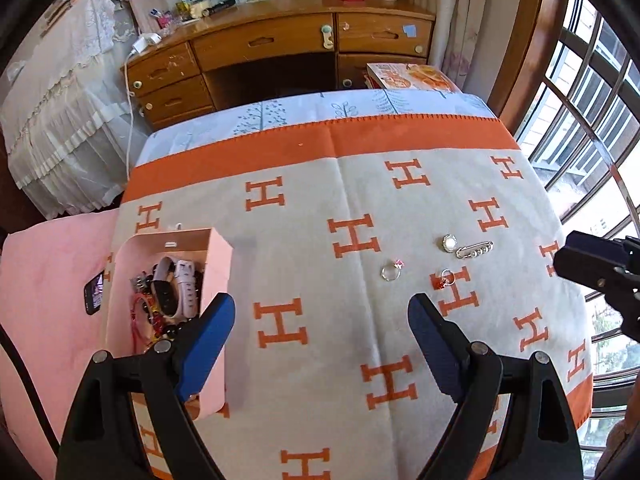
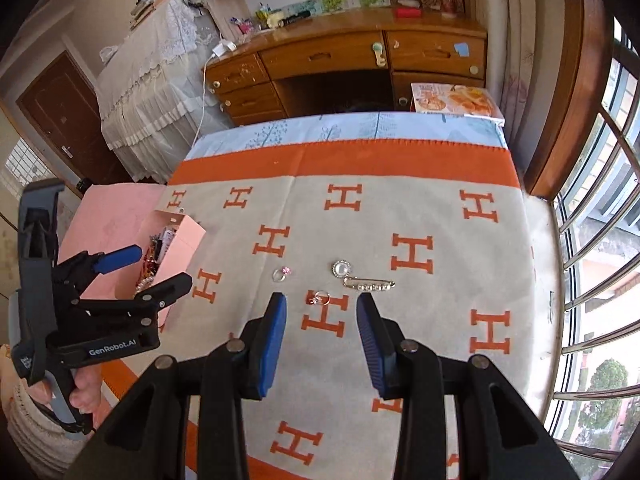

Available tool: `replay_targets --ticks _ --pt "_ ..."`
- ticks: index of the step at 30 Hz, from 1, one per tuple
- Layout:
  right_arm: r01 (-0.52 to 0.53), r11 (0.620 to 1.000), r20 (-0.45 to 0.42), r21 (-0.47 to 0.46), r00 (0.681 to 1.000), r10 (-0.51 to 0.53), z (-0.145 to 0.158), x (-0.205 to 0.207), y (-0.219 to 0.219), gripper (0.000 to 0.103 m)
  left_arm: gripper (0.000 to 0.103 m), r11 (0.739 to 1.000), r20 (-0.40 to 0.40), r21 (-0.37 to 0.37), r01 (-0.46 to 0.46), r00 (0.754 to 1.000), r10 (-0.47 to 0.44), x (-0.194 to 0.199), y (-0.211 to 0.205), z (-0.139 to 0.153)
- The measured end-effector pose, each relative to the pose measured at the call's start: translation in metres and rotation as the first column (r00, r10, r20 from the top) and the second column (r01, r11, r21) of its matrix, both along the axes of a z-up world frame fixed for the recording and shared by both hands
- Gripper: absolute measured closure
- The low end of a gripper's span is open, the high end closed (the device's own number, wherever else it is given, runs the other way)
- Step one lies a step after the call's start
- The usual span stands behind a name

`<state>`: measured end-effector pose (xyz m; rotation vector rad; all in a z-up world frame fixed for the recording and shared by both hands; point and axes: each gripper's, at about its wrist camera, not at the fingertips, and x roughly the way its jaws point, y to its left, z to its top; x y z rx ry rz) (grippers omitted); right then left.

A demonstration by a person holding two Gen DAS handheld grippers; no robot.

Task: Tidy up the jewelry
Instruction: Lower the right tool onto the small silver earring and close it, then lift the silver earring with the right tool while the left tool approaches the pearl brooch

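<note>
The ring with the red stone (image 2: 319, 298) is lying on the blanket (image 2: 400, 216), just ahead of the right gripper (image 2: 321, 302), whose jaws are being held apart and empty. The left gripper (image 1: 321, 307), also spread and empty, is hovering beside the pink box (image 1: 216, 264). The ring is probably best straddled squarely, then pinched gently.

Both fisheye views look forward and down along their own tongs, from above the near edge of the tabletop (image 1: 360, 200) toward the wooden desk (image 2: 360, 52). The left view sits further left; both share the H-patterned cloth (image 2: 400, 216) and the pink box (image 1: 218, 256).
</note>
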<state>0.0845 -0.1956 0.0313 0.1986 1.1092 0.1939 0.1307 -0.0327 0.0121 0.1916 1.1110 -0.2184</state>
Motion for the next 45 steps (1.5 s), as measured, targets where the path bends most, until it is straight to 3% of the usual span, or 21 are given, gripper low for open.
replay_targets --ticks 5,7,10,13,19,28,29,31,33,38,42,45 --pt "-0.022 0.999 -0.102 -0.023 0.995 0.019 -0.035 0.027 -0.006 0.066 0.017 0.994 -0.052 0.058 0.094 0.995 -0.091 0.022 -0.029 -0.030" --pt "-0.062 0.997 -0.137 -0.034 0.989 0.057 -0.048 0.037 -0.008 0.066 0.024 0.990 -0.084 0.069 0.126 0.989 -0.120 0.030 -0.038 -0.042" --pt "-0.183 0.982 -0.190 -0.053 0.967 0.170 -0.069 0.050 -0.004 0.066 0.029 0.988 -0.140 0.050 0.147 0.980 -0.139 0.042 -0.046 -0.059" --pt "-0.229 0.970 -0.216 -0.080 0.954 0.207 -0.086 0.058 -0.006 0.066 0.031 0.989 -0.171 0.026 0.143 0.976 -0.136 0.052 -0.049 -0.069" --pt "-0.323 0.943 -0.214 -0.086 0.930 0.299 -0.098 0.066 -0.001 0.066 0.034 0.987 -0.203 0.010 0.158 0.967 -0.153 0.060 -0.050 -0.080" --pt "-0.437 0.876 -0.201 -0.202 0.894 0.400 -0.104 0.065 0.016 0.066 0.037 0.983 -0.218 -0.005 0.185 0.959 -0.181 0.070 -0.058 -0.079" --pt "-0.447 0.867 -0.200 -0.219 0.890 0.409 -0.104 0.064 0.018 0.068 0.037 0.983 -0.218 -0.009 0.186 0.958 -0.183 0.069 -0.059 -0.077" --pt "-0.458 0.850 -0.199 -0.261 0.887 0.416 -0.103 0.060 0.019 0.087 0.037 0.982 -0.214 -0.017 0.188 0.959 -0.188 0.069 -0.062 -0.075" --pt "-0.450 0.854 -0.214 -0.263 0.890 0.403 -0.103 0.057 0.018 0.096 0.037 0.981 -0.208 -0.026 0.193 0.959 -0.194 0.068 -0.068 -0.071" --pt "-0.357 0.897 -0.209 -0.259 0.928 0.309 -0.099 0.052 0.004 0.096 0.037 0.976 -0.200 -0.035 0.217 0.955 -0.219 0.066 -0.088 -0.070" --pt "-0.211 0.965 -0.182 -0.153 0.966 0.183 -0.087 0.043 -0.023 0.095 0.038 0.978 -0.213 -0.053 0.202 0.955 -0.208 0.067 -0.104 -0.075" --pt "-0.133 0.988 -0.158 -0.083 0.980 0.119 -0.080 0.028 -0.039 0.095 0.047 0.985 -0.225 -0.072 0.158 0.959 -0.170 0.069 -0.113 -0.079"
